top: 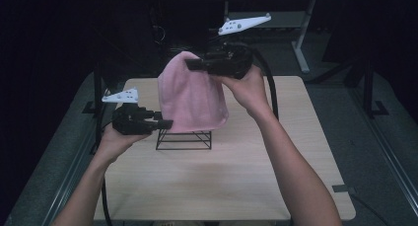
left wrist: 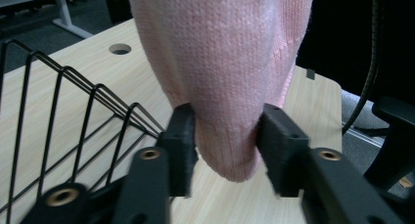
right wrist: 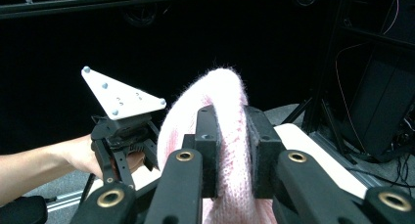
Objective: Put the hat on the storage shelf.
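a soft, fuzzy pink knit cloth (top: 193, 94) hangs in a rounded, dome-like drape above a black wire rack (top: 184, 138) of thin angled rods, which stands on the pale wood-grain bench (top: 222, 176). the bench's near half lies bare, and a round hole shows near its far edge in the left gripper view. the right claw (right wrist: 230, 150) pinches the cloth's raised top fold, jaws narrow. the left claw (left wrist: 226, 150) clamps the cloth's lower hanging end, just above the bench beside the rack.
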Motion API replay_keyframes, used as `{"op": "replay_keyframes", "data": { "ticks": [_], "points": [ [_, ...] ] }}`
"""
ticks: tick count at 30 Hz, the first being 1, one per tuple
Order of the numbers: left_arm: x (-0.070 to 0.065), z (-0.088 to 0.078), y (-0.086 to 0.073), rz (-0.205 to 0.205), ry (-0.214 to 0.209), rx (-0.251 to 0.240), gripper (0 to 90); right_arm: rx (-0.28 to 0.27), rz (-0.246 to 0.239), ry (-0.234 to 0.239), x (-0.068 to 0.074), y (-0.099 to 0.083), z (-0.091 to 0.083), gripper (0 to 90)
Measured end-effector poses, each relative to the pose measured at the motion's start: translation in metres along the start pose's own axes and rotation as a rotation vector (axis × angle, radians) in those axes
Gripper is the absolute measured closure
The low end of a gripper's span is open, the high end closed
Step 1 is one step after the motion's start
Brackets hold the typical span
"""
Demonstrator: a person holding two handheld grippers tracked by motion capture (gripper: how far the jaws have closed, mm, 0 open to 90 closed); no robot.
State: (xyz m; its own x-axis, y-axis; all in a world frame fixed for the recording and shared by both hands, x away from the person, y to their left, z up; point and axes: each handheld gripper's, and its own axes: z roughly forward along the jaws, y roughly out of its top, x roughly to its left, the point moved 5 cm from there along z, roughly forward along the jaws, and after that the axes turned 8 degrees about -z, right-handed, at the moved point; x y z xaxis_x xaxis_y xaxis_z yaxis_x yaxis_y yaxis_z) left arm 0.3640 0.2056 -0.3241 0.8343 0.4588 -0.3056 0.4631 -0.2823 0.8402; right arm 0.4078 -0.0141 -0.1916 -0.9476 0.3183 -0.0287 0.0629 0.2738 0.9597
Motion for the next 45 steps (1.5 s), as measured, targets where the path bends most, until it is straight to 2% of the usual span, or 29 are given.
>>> {"op": "replay_keyframes", "data": {
  "ticks": [1, 5, 11, 18, 22, 28, 29, 37, 45],
  "points": [
    [0.000, -0.001, 0.001, 0.006, 0.002, 0.000, 66.4, -0.003, 0.001, 0.000, -0.001, 0.001, 0.001, 78.1],
    [0.001, -0.003, 0.003, 0.017, 0.004, -0.005, 74.9, -0.009, 0.007, 0.000, -0.002, 0.001, 0.001, 78.1],
    [0.007, -0.007, 0.007, 0.010, 0.037, -0.010, 80.2, -0.008, 0.005, -0.004, -0.004, 0.002, 0.002, 78.0],
    [0.016, -0.015, 0.012, 0.017, 0.089, -0.009, 81.0, -0.007, 0.003, -0.017, -0.011, 0.004, 0.004, 77.9],
    [0.027, -0.017, 0.014, 0.002, 0.126, -0.012, 81.0, 0.000, -0.003, -0.030, -0.018, 0.005, 0.011, 77.9],
    [0.037, -0.014, 0.013, -0.008, 0.143, -0.002, 80.9, 0.018, -0.004, -0.042, -0.028, 0.001, 0.021, 77.8],
    [0.042, -0.012, 0.012, -0.013, 0.153, 0.005, 80.9, 0.021, 0.000, -0.044, -0.031, -0.001, 0.023, 77.8],
    [0.054, -0.008, 0.014, -0.018, 0.184, 0.021, 80.9, 0.023, 0.029, -0.052, -0.048, -0.011, 0.030, 77.5],
    [0.060, -0.006, 0.013, -0.011, 0.211, 0.040, 80.9, 0.024, 0.037, -0.046, -0.053, -0.014, 0.034, 77.5]
  ]
}}
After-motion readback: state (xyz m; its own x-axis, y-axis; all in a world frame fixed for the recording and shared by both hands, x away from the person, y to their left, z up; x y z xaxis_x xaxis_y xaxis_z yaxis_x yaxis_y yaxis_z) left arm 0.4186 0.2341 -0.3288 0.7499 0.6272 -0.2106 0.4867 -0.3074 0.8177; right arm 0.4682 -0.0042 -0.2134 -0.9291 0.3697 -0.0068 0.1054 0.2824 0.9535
